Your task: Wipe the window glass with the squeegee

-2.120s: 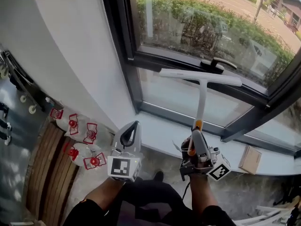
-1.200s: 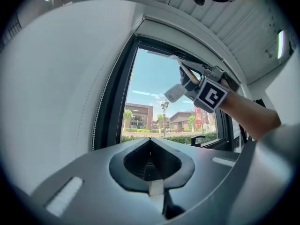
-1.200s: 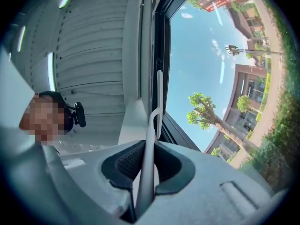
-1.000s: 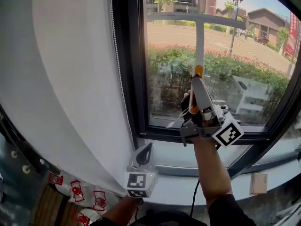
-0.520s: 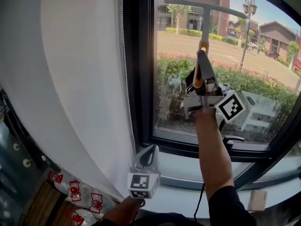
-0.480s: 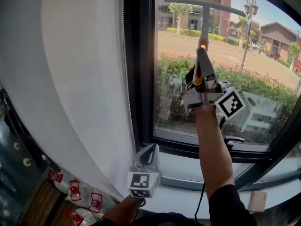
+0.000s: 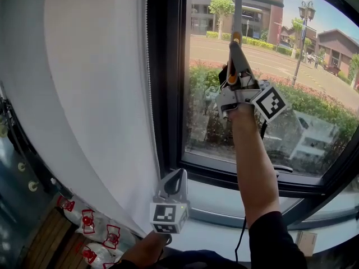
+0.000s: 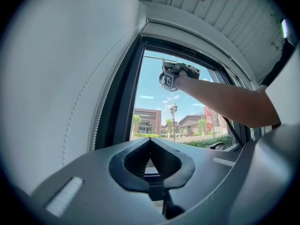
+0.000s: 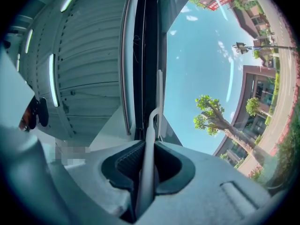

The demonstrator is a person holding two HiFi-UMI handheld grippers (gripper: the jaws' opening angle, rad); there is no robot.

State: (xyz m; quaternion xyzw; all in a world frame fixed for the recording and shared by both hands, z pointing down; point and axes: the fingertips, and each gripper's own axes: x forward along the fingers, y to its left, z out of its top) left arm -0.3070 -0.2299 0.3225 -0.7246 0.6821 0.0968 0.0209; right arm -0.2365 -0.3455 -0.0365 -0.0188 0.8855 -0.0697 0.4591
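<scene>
My right gripper (image 7: pixel 234 43) is raised high in front of the window glass (image 7: pixel 314 88), shut on the squeegee's white handle (image 7: pixel 238 13). The handle runs up out of the head view's top, so the blade is hidden there. In the right gripper view the handle (image 9: pixel 147 149) sits clamped between the jaws of the right gripper (image 9: pixel 148 146), and the squeegee blade (image 9: pixel 160 97) lies along the dark upper window frame. My left gripper (image 7: pixel 177 177) hangs low beside the curtain, shut and empty. The left gripper (image 8: pixel 150 143) looks up at the window from below.
A white curtain (image 7: pixel 95 94) with a bead chain (image 7: pixel 150 94) hangs left of the dark window frame (image 7: pixel 168 77). A window handle (image 7: pixel 280 168) sticks out low on the frame, above the white sill (image 7: pixel 219 231). Red-and-white bags (image 7: pixel 90 223) lie on the floor.
My right arm has lifted the squeegee from the lower pane up the big pane, and the blade has now passed above the head view. The left gripper has stayed low.
</scene>
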